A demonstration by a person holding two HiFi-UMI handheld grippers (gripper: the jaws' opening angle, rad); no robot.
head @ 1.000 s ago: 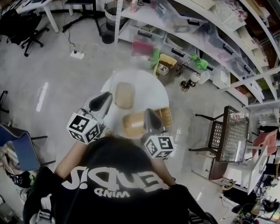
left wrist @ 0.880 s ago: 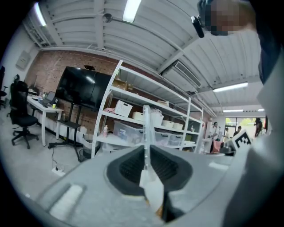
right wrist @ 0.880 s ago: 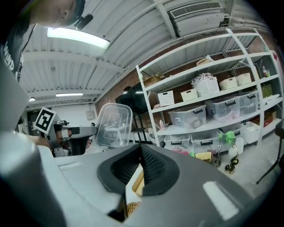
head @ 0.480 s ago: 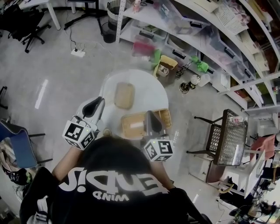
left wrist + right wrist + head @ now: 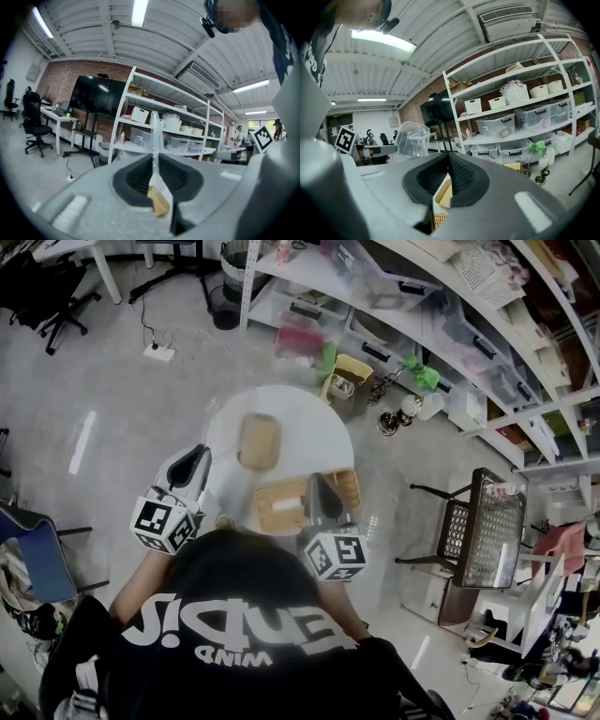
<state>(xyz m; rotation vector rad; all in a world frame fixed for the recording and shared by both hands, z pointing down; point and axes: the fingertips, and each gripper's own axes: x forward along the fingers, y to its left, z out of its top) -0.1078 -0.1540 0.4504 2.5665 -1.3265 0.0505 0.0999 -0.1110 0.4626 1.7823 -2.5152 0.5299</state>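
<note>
The left gripper [image 5: 153,161] is clenched on a clear plastic lid [image 5: 153,133]. Its own view shows the lid edge-on, as a thin see-through blade standing straight up from the pressed pads. A small tan scrap sits low in the cleft, too blurred to identify. From the right gripper view the same lid shows its broad face: glassy, with rounded corners and a raised rim, held up in the air to the left, off the table.

The right gripper [image 5: 449,161] has its pads pressed together at the top. In the wedge beneath them lies the cream-tan edge of a box [image 5: 444,193], with basket weave below it. It may be pinching that rim, but the gripper body hides the contact.

In the head view this gripper hangs over a wicker basket [image 5: 267,495] at the near side of a round white table [image 5: 314,432]. A tan container [image 5: 259,441] lies further in, apart from the basket. The person's shoulders cut off the table's near edge. White shelving [image 5: 441,324] with storage bins stands beyond.
</note>
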